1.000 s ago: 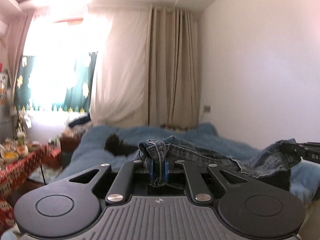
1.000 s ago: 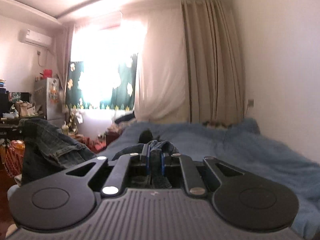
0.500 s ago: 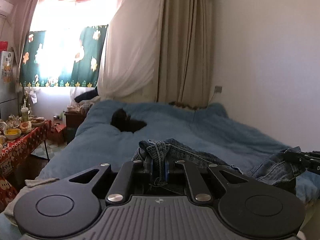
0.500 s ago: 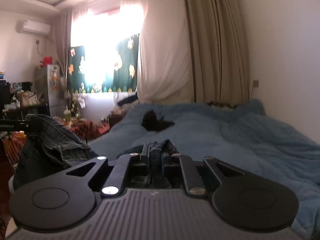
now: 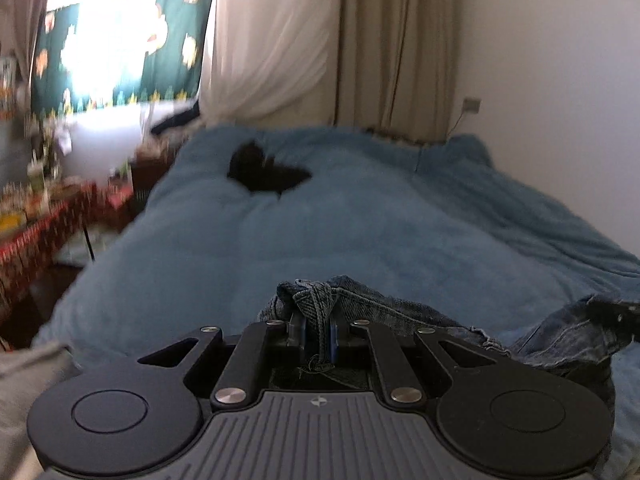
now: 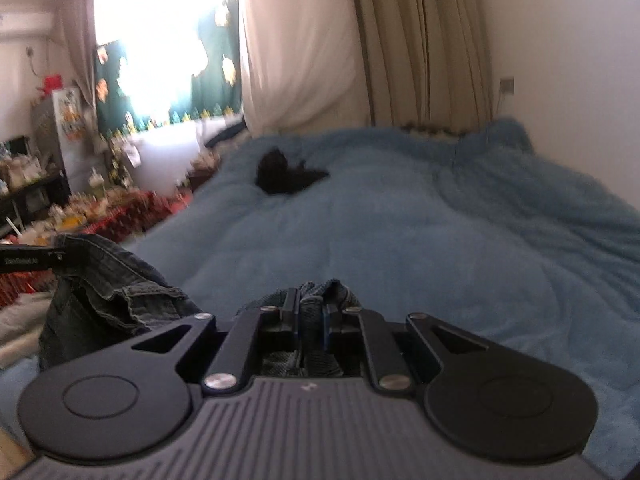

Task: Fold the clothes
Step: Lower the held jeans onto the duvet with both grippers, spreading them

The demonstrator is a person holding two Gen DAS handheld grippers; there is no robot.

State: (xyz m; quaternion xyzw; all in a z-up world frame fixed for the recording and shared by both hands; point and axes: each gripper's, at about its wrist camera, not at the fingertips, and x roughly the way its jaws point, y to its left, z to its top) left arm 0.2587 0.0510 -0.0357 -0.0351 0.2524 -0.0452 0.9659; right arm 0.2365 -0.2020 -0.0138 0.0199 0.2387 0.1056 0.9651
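Observation:
A pair of blue denim jeans [image 5: 384, 308] hangs stretched between my two grippers above the near part of a bed. My left gripper [image 5: 318, 324] is shut on one bunched end of the jeans. My right gripper [image 6: 314, 316] is shut on the other end of the jeans [image 6: 320, 292]. In the left wrist view the right gripper [image 5: 616, 312] shows at the far right with denim around it. In the right wrist view the left gripper [image 6: 32, 262] shows at the far left with denim [image 6: 112, 292] draped below it.
A blue fluffy blanket [image 5: 360, 232] covers the bed. A black garment [image 5: 264, 172] lies on it further back; it also shows in the right wrist view [image 6: 286, 174]. A cluttered table with a red cloth [image 5: 36, 228] stands at the left. Curtains [image 5: 384, 48] and a white wall bound the far side and right.
Both grippers have tilted down and moved forward over the bed, still holding the jeans. The blanket now fills more of both views and the ceiling is out of sight.

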